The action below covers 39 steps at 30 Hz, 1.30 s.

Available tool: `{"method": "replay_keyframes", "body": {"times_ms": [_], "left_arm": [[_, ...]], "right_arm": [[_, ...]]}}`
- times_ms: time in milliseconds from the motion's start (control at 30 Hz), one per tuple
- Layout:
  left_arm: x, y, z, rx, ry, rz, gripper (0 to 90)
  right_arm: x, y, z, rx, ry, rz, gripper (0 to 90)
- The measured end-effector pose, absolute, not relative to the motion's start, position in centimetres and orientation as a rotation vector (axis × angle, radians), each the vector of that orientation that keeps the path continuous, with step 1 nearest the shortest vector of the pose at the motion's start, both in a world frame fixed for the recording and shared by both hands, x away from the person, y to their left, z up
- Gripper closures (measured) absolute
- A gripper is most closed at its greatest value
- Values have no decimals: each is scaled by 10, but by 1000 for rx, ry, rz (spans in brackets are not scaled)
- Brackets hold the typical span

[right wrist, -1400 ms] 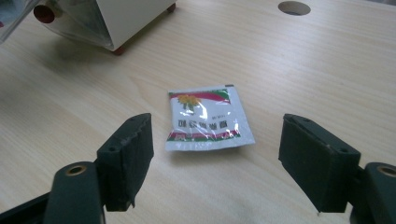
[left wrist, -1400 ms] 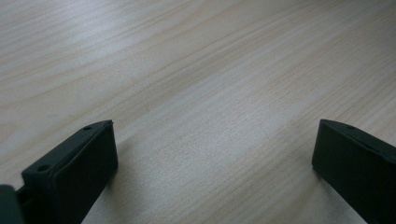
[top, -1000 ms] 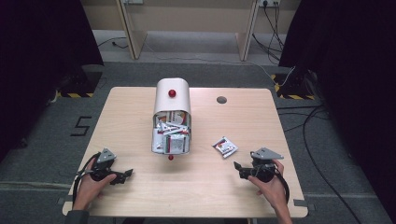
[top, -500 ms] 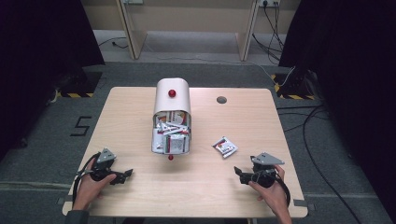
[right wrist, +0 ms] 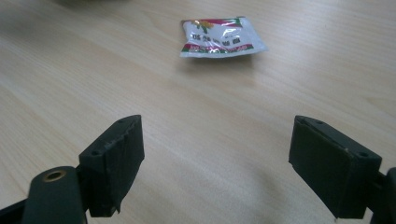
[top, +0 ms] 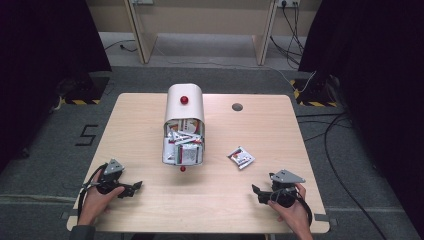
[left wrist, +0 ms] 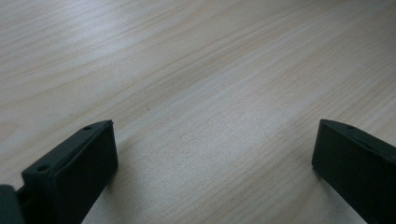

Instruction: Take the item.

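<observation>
Right gripper view: wide black jaws face crinkly foil sachet (right wrist: 221, 37) on woodgrain table (right wrist: 93, 79).

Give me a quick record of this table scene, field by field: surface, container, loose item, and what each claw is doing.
surface: light wooden table
container: white bin lying on its side, mouth toward the person, stuffed with packets
loose item: one packet flat on the table, right of the bin, apart from it
left claw: open, empty, low over bare wood
right claw: open, empty, aimed at the loose packet
hands: one on each claw, near edge
</observation>
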<state>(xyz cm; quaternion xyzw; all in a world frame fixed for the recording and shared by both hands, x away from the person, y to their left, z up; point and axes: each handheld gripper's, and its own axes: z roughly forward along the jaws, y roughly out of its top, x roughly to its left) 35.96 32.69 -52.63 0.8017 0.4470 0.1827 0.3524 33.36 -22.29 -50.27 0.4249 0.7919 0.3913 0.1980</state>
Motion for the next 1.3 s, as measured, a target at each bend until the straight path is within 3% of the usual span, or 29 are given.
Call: {"method": "replay_keyframes", "body": {"times_ms": [1300], "left_arm": [[360, 327, -526, 2074, 1159, 473, 0]], "right_arm": [[297, -218, -515, 1185, 2255, 1056, 179]]}}
